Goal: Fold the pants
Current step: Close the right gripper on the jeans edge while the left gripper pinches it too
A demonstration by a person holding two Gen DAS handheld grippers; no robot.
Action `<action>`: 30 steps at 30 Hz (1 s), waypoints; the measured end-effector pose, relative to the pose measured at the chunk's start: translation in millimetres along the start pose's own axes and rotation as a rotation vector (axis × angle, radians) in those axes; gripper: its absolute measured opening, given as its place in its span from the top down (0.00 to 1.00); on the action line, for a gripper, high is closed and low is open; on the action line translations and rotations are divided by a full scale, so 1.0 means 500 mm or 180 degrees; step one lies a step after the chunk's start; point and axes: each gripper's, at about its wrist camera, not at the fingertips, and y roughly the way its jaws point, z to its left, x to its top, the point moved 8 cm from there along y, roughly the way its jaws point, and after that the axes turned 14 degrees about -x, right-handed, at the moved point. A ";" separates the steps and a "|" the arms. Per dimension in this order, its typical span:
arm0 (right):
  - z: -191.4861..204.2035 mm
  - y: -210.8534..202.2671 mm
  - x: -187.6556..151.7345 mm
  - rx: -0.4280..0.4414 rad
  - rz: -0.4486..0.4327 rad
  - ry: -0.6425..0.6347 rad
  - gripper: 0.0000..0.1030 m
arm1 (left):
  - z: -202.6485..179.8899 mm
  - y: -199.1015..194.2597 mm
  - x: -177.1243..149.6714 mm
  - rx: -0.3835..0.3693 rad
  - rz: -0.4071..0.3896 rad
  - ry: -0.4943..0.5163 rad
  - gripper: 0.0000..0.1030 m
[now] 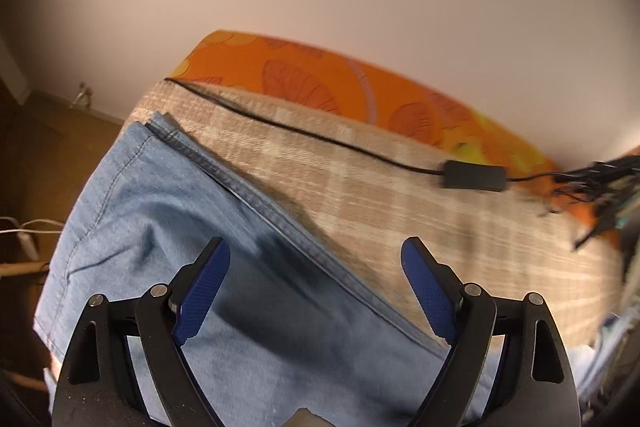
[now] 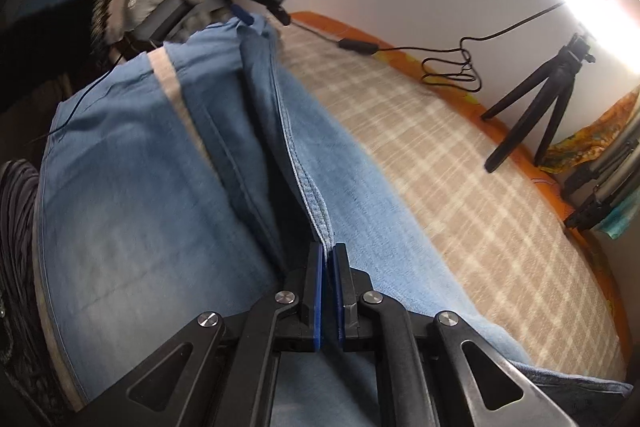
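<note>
Left wrist view had the left gripper [image 1: 316,255] spread wide above the blue pants [image 1: 168,211], nothing between its pads, the denim lying across a plaid bed cover [image 1: 440,227]. Right wrist view showed the right gripper [image 2: 328,255] clamped tight on a raised seam of the pants [image 2: 132,187], with a gloved hand [image 2: 136,7] at the far end.

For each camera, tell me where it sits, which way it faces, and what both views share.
Left wrist: on the left gripper, angled down at jeans; its open fingers show.
Right wrist: on the right gripper, shut on the jeans seam; a gloved hand shows.
Shared: jeans, plaid cover, black cable.
</note>
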 end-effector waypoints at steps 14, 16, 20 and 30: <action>-0.004 0.002 0.001 -0.0109 -0.0033 -0.0034 0.98 | 0.053 0.035 0.004 0.0373 -0.0270 0.0231 0.53; -0.010 0.003 0.002 -0.0121 -0.0038 -0.0013 0.98 | 0.070 0.019 0.001 0.0290 -0.0371 0.0200 0.82; -0.017 0.009 0.009 -0.0199 -0.0039 -0.0004 0.98 | 0.097 -0.002 -0.009 -0.0001 -0.0483 0.0124 0.94; -0.063 -0.025 0.052 -0.0537 -0.0164 0.0154 0.98 | 0.109 -0.162 -0.026 -0.0477 -0.1038 0.0065 0.95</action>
